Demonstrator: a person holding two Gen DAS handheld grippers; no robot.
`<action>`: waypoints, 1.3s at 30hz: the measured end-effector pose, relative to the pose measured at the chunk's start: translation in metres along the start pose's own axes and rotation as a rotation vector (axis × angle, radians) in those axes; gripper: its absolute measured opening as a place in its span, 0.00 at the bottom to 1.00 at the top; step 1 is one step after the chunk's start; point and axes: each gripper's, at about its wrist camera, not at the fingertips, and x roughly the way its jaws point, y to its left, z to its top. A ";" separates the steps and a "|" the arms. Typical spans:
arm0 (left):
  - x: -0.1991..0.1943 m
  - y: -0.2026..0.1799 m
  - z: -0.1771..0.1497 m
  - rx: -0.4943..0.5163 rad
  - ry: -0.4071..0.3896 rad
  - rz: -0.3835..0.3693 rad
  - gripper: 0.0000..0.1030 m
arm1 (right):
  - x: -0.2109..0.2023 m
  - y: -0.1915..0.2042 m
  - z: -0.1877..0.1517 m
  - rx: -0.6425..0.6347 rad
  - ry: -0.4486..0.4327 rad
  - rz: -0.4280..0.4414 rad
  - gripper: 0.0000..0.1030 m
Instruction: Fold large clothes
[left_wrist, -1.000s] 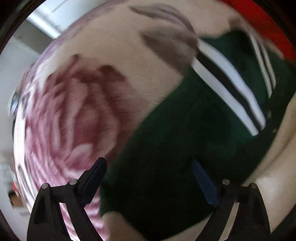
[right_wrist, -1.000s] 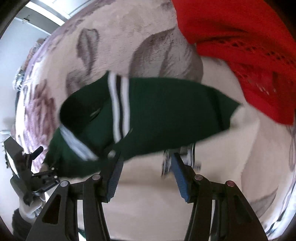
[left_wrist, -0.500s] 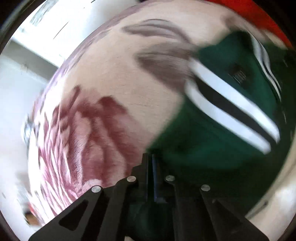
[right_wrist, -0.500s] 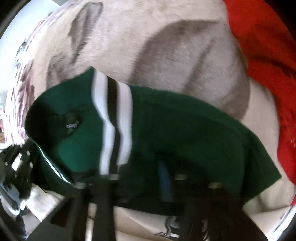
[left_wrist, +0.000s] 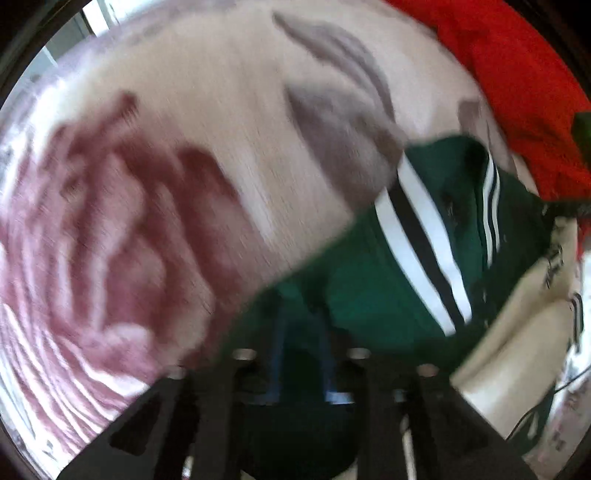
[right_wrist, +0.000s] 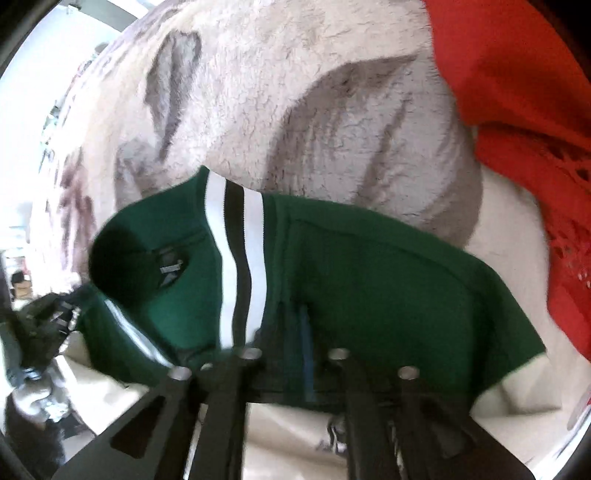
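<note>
The neck label inside my green jersey (right_wrist: 369, 280) is too blurred to read, and so is the dark print on its cream part (left_wrist: 517, 354). My left gripper (left_wrist: 301, 350) pinches the green cloth near the white-and-black stripe (left_wrist: 417, 251); my right gripper (right_wrist: 306, 354) is pressed together on the shoulder. The jersey lies on a floral fleece blanket (right_wrist: 295, 92), with a red knit garment (right_wrist: 517, 110) just beyond it.

Bright daylight enters from the upper left, blown out at that edge. The left wrist view is smeared by motion blur; fisheye bending darkens both rims.
</note>
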 end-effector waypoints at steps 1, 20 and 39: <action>0.003 -0.005 -0.002 0.021 0.010 -0.005 0.30 | -0.009 -0.003 -0.001 0.006 -0.013 0.005 0.52; 0.026 -0.090 -0.018 0.366 -0.067 0.233 0.03 | 0.025 0.018 0.022 -0.256 0.072 -0.157 0.26; 0.003 -0.050 0.005 0.221 -0.115 0.236 0.02 | -0.028 -0.004 0.004 -0.071 -0.023 -0.089 0.07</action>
